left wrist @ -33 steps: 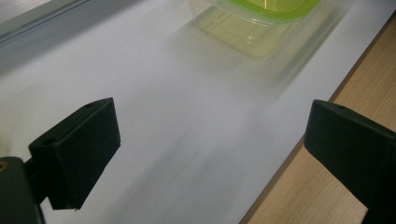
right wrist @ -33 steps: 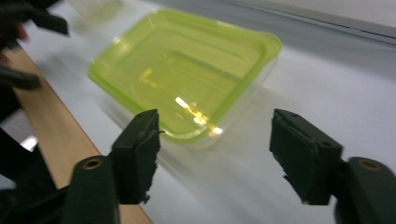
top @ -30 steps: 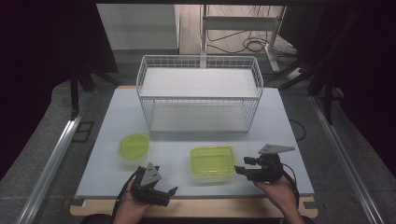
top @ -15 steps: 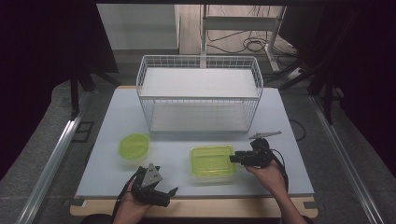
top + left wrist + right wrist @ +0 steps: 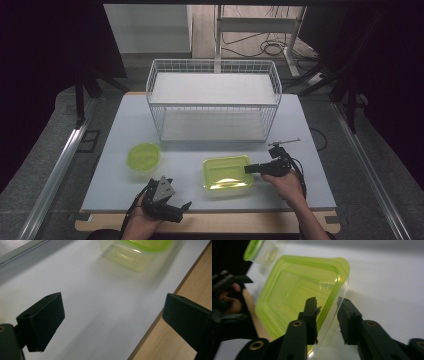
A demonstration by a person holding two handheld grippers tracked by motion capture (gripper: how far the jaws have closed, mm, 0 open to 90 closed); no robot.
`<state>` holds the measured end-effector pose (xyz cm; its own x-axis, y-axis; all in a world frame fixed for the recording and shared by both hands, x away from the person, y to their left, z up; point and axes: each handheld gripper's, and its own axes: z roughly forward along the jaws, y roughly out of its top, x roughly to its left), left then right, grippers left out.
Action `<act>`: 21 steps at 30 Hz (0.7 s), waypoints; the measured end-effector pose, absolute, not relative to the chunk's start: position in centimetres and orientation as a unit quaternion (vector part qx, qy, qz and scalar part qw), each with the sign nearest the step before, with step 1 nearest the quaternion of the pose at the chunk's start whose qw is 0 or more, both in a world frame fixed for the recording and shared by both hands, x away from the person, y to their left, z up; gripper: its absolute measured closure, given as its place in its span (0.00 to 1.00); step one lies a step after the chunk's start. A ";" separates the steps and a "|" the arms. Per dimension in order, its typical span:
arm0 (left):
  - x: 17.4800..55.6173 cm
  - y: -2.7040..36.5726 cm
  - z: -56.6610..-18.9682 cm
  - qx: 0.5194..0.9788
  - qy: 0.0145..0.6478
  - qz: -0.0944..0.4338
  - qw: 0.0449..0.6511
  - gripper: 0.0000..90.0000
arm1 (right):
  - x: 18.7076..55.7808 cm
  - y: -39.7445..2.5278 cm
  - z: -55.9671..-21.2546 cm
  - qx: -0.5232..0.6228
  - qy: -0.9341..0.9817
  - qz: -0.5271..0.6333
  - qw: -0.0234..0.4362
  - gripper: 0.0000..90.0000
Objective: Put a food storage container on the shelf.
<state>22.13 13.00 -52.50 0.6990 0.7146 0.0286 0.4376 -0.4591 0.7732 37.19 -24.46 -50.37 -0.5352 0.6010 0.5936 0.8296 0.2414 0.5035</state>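
**Right gripper astride container rim; grip not yet closed**

Square clear plastic container with lime-green lid (image 5: 227,172) standing near the front edge of the bench (image 5: 125,125), right of centre. Right gripper (image 5: 248,169) reaching in from the container's right side; in the right gripper view, fingers (image 5: 310,315) spread to either side of the rim and wall at the corner, a gap visible on the outer side, not pinching yet. Left gripper (image 5: 186,206) idle at the front edge, fingers (image 5: 42,320) spread wide over bare bench, holding nothing. Round green-lidded tub (image 5: 144,156) well apart to the left; white wire basket (image 5: 214,102) toward the back edge.

Risks judged: bite on one corner only, so likely tilt or slip on lifting; thin wall liable to flex under squeeze; lid liable to pop if caught alone.
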 end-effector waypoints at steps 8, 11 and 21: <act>22.1 12.9 -52.5 0.836 0.342 0.179 0.391 0.05 | 36.6 -23.9 -49.3 -0.448 -0.776 -0.414 0.159 0.89; 22.1 12.9 -52.5 0.836 0.341 0.181 0.391 0.05 | 36.2 -23.9 -48.8 -0.442 -0.777 -0.422 0.153 0.90; 22.1 13.2 -52.3 0.826 0.347 0.182 0.406 0.05 | 35.7 -23.7 -46.0 -0.426 -0.768 -0.457 0.142 0.90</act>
<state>22.06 13.19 -52.31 0.6937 0.7200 0.0191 0.4251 -0.4307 0.7961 35.71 -23.69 -46.03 -0.5971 0.5241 0.6073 0.7837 0.2193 0.5812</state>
